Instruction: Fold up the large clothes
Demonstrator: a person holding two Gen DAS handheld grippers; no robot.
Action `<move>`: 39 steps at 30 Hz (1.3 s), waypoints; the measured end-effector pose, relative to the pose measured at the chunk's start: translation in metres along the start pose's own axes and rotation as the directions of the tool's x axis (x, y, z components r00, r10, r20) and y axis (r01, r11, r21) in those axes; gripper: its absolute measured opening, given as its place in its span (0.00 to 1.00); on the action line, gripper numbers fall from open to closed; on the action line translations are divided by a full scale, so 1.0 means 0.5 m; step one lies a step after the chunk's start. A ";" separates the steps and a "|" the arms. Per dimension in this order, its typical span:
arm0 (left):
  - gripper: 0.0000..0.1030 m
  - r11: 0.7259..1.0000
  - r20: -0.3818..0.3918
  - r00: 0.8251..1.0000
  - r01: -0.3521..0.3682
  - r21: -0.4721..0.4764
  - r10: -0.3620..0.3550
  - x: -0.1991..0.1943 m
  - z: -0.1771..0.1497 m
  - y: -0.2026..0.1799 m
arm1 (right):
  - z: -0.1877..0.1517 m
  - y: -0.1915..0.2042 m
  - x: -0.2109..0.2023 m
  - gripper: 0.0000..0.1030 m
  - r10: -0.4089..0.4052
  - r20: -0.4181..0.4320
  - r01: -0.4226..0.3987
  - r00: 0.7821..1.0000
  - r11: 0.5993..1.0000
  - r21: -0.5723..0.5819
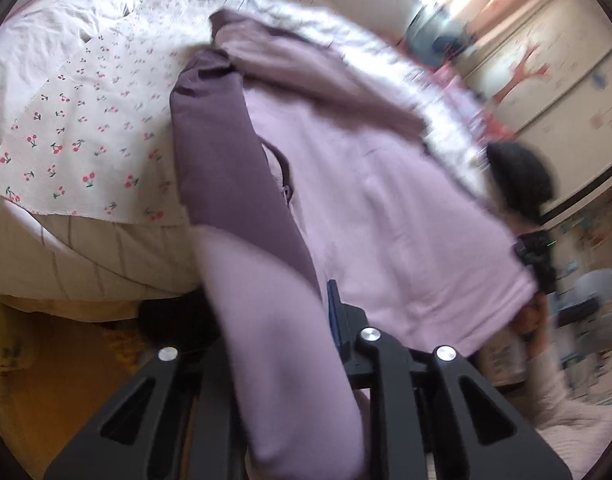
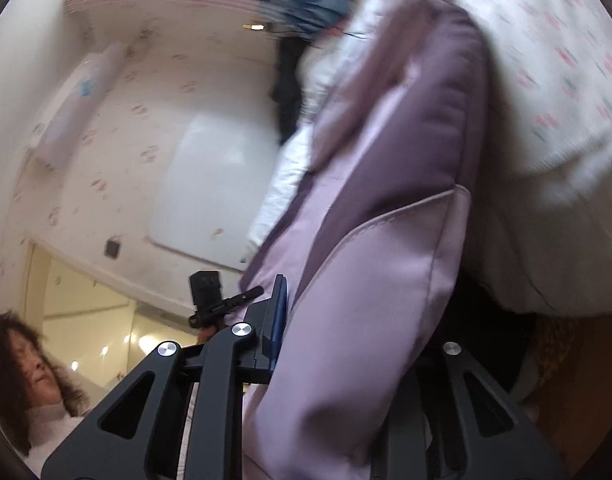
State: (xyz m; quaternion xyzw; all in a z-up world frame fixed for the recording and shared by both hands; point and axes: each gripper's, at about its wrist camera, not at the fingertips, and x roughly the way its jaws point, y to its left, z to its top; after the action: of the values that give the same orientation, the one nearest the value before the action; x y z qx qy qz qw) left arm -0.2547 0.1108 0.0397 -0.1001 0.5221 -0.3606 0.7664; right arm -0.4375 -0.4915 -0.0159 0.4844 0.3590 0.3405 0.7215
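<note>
A large lilac jacket (image 1: 366,200) with a dark purple sleeve (image 1: 218,160) lies spread across the bed and hangs over its edge toward me. In the left wrist view, a lilac fold runs down between the fingers of my left gripper (image 1: 298,312). It hides one finger, and the blue pad (image 1: 335,312) of the other presses on it. In the right wrist view, the jacket (image 2: 386,260) likewise passes through my right gripper (image 2: 326,320), with one blue pad (image 2: 280,320) against the cloth and the other finger hidden. The right gripper's black body (image 1: 534,256) shows at the jacket's far hem.
A cherry-print sheet (image 1: 86,120) and a white quilt (image 1: 46,48) cover the bed. A cupboard with a tree decal (image 1: 546,92) stands beyond it. The person (image 2: 34,368) is at the lower left of the right wrist view, before a patterned wall (image 2: 214,184). Yellow floor (image 1: 66,360) lies below the bed's edge.
</note>
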 end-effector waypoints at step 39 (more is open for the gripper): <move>0.86 0.994 -0.085 0.992 0.091 -0.055 -0.095 0.070 -0.091 0.124 | -0.110 -0.109 0.005 0.79 0.011 -0.062 0.001 0.998 0.982 0.186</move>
State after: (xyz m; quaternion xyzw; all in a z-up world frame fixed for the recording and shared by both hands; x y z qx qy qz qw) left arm -0.2597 0.1426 -0.0382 -0.1278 0.5591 -0.3864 0.7223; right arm -0.4748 -0.4806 -0.0830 0.5398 0.4106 0.3223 0.6604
